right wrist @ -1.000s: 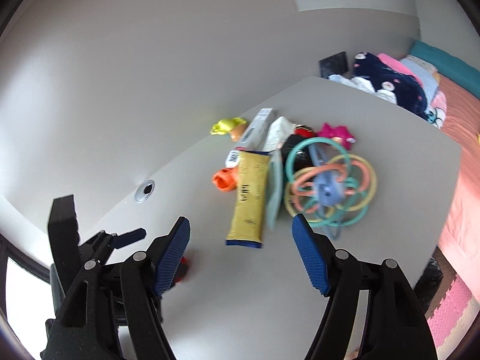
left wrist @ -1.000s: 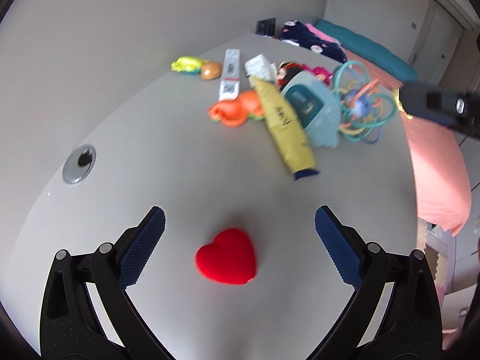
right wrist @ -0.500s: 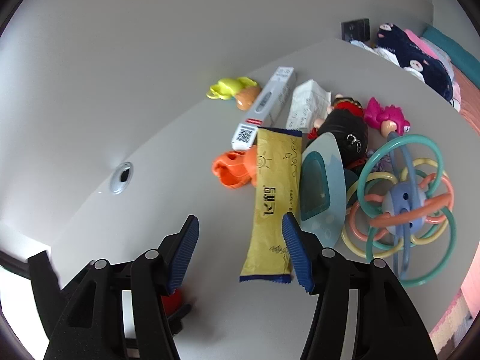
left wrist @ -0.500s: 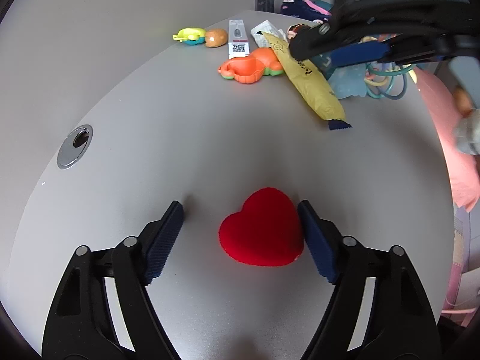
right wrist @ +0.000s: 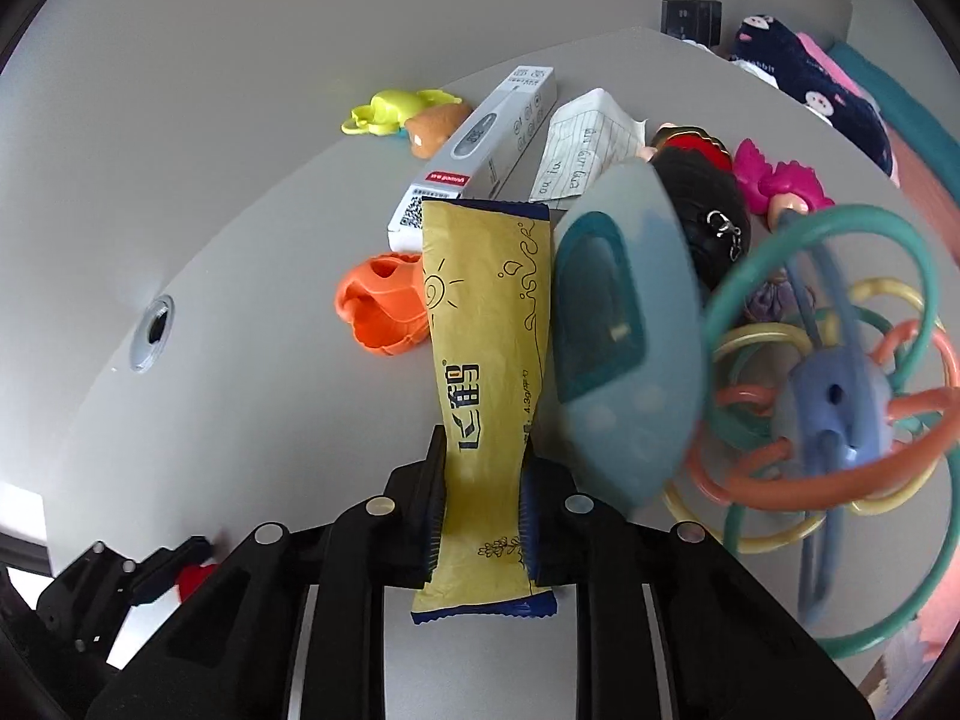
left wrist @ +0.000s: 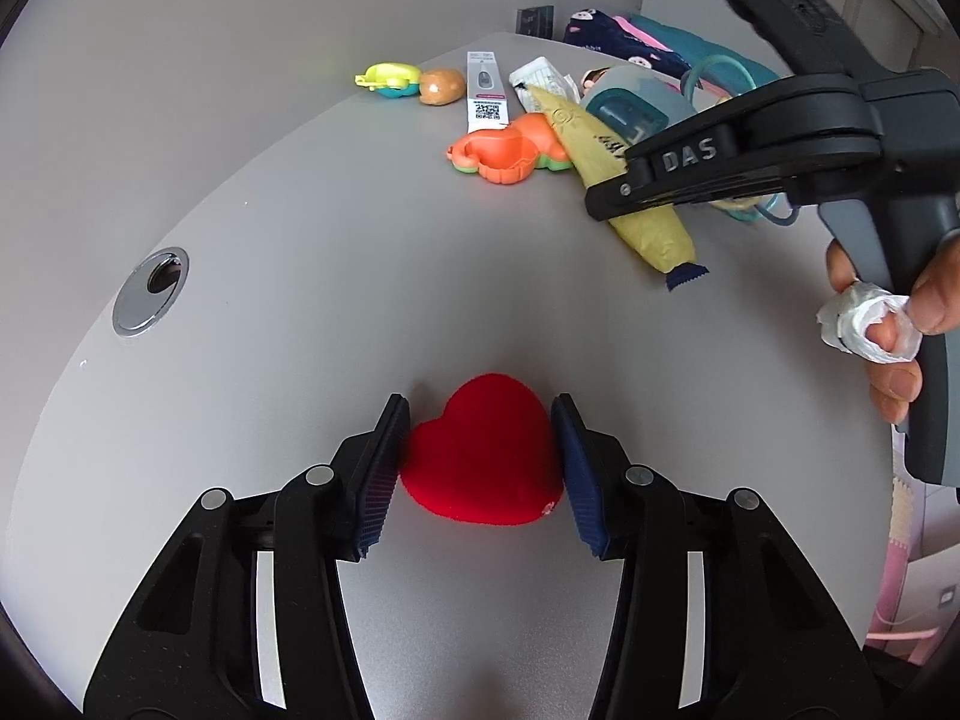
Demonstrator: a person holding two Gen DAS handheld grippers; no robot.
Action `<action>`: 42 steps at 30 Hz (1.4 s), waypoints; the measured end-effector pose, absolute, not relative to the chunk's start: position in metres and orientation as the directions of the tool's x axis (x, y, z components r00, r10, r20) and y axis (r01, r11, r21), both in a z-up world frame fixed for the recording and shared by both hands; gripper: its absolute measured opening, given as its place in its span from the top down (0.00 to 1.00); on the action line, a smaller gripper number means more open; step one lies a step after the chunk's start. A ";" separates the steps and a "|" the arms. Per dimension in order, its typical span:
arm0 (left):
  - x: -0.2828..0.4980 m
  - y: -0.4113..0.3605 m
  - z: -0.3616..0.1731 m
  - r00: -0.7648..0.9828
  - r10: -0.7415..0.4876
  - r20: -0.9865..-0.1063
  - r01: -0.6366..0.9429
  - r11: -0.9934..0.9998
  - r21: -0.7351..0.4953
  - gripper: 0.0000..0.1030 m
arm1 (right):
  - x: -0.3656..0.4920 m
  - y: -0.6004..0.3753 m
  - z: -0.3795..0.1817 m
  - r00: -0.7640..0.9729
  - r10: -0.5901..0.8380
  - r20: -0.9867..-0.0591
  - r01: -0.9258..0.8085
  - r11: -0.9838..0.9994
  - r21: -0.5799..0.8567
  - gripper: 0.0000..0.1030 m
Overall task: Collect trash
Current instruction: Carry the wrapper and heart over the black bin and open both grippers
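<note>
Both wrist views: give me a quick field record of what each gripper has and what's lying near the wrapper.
left gripper: shut on red heart, which sits on the table
right gripper: shut on yellow wrapper, near its blue-edged end
beside wrapper, left: orange toy
beside wrapper, right: blue-grey case, ring toy
behind wrapper: thermometer box, lined paper
</note>
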State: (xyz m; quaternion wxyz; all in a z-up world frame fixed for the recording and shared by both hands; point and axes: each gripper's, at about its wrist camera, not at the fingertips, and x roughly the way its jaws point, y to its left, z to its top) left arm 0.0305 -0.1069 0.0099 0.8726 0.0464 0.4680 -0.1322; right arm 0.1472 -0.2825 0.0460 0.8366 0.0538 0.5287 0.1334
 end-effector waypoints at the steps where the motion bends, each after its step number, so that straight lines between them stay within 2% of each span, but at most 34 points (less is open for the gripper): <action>1: 0.032 -0.106 0.011 0.528 -0.188 -0.828 0.270 0.962 -0.046 0.53 | 0.145 -0.285 0.051 0.415 0.291 -0.862 -0.168 0.956 0.242 0.79; 12: 0.042 -0.106 0.051 0.592 -0.197 -0.782 0.239 0.969 -0.063 0.53 | 0.119 -0.299 0.110 0.490 0.394 -0.778 -0.230 0.919 0.321 0.79; 22: 0.050 -0.144 0.079 0.614 -0.220 -0.758 0.288 0.957 -0.045 0.53 | 0.093 -0.335 0.147 0.560 0.407 -0.722 -0.236 0.914 0.331 0.79; 29: 0.054 -0.208 0.093 0.599 -0.282 -0.749 0.387 0.921 -0.037 0.53 | 0.067 -0.404 0.152 0.610 0.376 -0.697 -0.163 0.921 0.353 0.79; 42: 0.044 -0.371 0.099 0.496 -0.419 -0.761 0.603 0.796 -0.045 0.53 | 0.019 -0.562 0.126 0.671 0.245 -0.700 0.084 0.913 0.400 0.79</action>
